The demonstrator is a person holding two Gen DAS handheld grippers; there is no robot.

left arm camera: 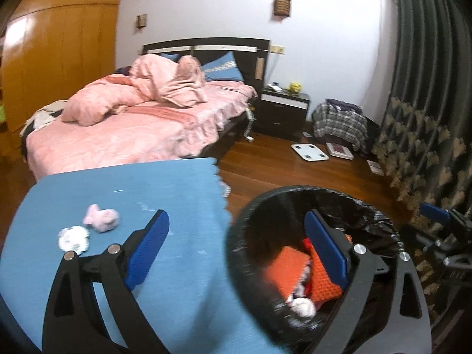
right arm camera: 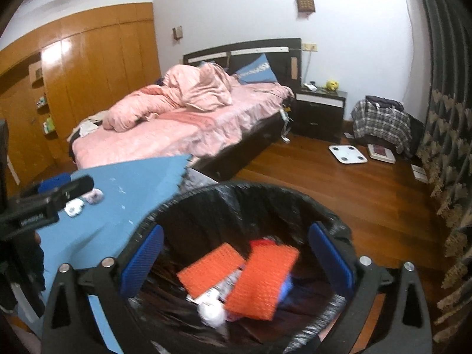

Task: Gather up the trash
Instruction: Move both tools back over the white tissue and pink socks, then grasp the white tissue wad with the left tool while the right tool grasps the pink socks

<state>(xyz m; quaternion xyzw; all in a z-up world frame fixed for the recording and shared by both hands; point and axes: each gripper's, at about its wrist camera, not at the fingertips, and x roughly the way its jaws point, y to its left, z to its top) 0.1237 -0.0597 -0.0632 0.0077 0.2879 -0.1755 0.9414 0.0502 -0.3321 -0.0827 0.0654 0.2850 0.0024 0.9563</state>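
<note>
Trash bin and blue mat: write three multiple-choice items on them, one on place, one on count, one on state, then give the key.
1. Where do the two crumpled wads still to collect lie?
A. on the blue mat
B. on the bed
C. on the nightstand

2. How many orange pads lie in the bin?
A. none
B. two
C. five

3. How do the right gripper's jaws stand?
A. shut on a wad
B. shut on nothing
C. open, holding nothing

Key:
1 A: the pink wad and the white wad sit on the blue mat.
2 B: two orange pads show inside the bin.
3 C: the right gripper hangs over the bin, blue fingers wide apart, nothing between them.
</note>
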